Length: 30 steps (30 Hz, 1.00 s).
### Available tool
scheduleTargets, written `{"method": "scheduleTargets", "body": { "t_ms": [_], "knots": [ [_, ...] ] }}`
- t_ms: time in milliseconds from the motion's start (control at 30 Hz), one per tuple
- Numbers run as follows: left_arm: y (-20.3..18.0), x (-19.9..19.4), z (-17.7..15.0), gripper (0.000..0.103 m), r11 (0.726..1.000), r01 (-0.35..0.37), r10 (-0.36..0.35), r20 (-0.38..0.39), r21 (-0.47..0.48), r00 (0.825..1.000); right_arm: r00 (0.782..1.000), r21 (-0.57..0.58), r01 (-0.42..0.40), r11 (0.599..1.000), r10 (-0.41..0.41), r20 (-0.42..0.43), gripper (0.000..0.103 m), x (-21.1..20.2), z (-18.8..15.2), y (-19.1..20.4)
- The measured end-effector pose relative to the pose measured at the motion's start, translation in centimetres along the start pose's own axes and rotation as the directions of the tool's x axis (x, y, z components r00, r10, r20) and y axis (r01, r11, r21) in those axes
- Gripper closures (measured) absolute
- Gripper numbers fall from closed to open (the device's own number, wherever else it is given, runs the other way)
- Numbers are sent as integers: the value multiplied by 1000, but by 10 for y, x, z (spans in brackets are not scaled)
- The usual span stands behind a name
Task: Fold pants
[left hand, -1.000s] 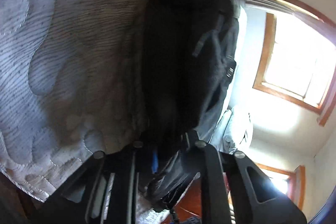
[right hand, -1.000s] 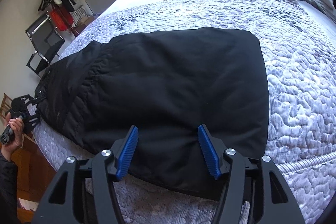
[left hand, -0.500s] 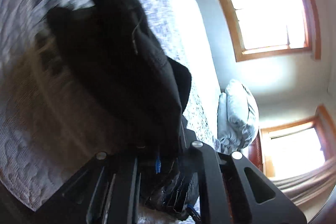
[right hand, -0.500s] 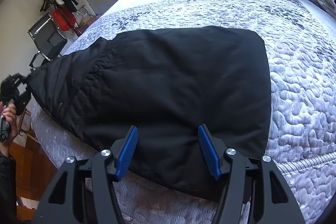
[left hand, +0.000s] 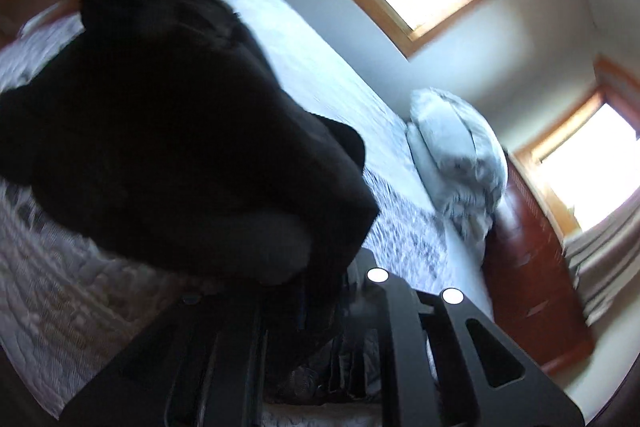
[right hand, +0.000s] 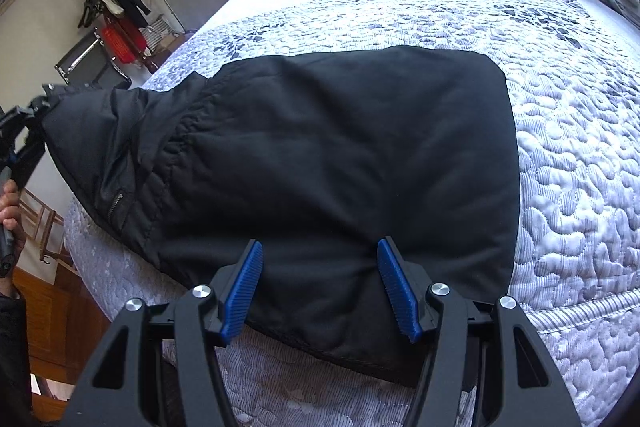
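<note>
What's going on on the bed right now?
A person is folding black pants on the quilted bed. The left gripper is shut on the waist end, which hangs raised off the bed's edge. The right gripper is open, its blue fingers poised over the near edge of the pants.

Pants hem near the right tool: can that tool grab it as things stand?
Probably yes. The right tool is open, its blue pads straddling the near edge of the black pants on the quilt, with nothing between.
</note>
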State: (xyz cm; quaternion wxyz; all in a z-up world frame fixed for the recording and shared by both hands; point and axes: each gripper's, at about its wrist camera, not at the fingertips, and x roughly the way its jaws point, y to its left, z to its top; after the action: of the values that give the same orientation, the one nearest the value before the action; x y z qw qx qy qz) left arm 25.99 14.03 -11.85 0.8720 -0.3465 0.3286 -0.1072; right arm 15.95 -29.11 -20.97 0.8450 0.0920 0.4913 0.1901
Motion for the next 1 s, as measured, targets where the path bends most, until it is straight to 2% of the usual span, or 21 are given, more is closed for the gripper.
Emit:
{"method": "scheduleTargets", "body": {
  "t_ms": [100, 200, 333, 467, 567, 733, 867, 1000],
  "knots": [
    [-35, 0, -23, 91, 993, -1, 6, -42, 118, 999, 1000, 9, -8, 1000, 8, 2, 42, 0, -1, -1],
    [-65, 13, -39, 89, 962, -46, 67, -71, 270, 995, 1000, 12, -15, 1000, 15, 4, 42, 0, 0, -3],
    [-94, 32, -60, 86, 901, -75, 138, -118, 427, 983, 1000, 19, -23, 1000, 23, 6, 42, 0, 0, -5],
    [-119, 51, -88, 84, 809, -85, 217, -160, 582, 963, 1000, 23, -25, 999, 25, 9, 42, 1, 0, -5],
    [-134, 64, -105, 84, 775, -65, 243, -201, 629, 949, 999, 26, -31, 999, 31, 10, 42, 0, 0, -6],
    [-136, 80, -120, 84, 768, -11, 242, -274, 641, 931, 999, 34, -41, 999, 40, 11, 42, 0, 0, -8],
    [-128, 92, -123, 84, 809, 33, 212, -343, 587, 915, 999, 40, -45, 998, 45, 13, 42, -1, 0, -9],
    [-108, 93, -112, 83, 825, 76, 181, -390, 560, 903, 998, 61, -57, 997, 56, 18, 42, -4, 1, -11]
  ]
}}
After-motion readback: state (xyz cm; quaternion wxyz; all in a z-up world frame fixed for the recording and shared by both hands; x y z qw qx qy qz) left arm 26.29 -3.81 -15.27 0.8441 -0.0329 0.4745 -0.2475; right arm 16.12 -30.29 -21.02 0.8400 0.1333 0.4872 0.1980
